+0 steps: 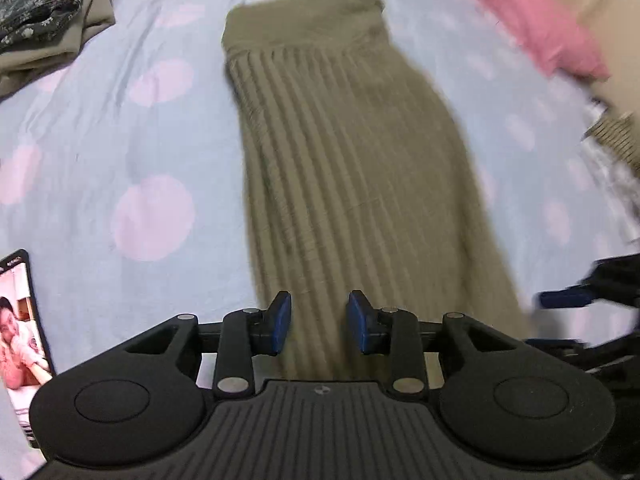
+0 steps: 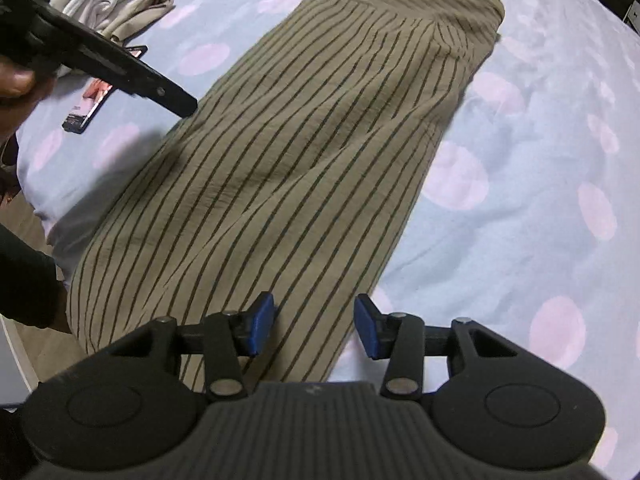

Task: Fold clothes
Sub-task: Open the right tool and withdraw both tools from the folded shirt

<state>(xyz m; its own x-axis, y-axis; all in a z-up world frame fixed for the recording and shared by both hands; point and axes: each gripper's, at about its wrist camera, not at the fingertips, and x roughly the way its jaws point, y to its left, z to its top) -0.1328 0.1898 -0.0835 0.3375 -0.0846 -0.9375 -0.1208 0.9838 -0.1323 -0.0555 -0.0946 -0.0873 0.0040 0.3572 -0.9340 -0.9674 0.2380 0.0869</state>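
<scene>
An olive shirt with thin dark stripes lies folded into 1 long narrow strip on a bed covered by a pale blue sheet with pink dots. Its collar end points away from both cameras, and its near hem reaches under the tongs in each view.

The left tongs hang over the near end of the shirt with the blue pads parted and only striped cloth showing in the gap below them; the pads press on nothing. The left wrist view is blurred, so finer detail of the fabric is hard to read there.

The right tongs stand parted too, above the shirt's near right edge, with cloth under the left pad and bare sheet under the right one. They grip nothing.

In the right wrist view the left tongs appear as a dark arm at the upper left, held by a hand, with the tip over the shirt's left edge.

A phone with a lit screen lies on the sheet to the left of the shirt. Farther off at the upper left sits a heap of other clothes, including a dark floral piece and beige fabric. A pink cloth lies at the upper right.
</scene>
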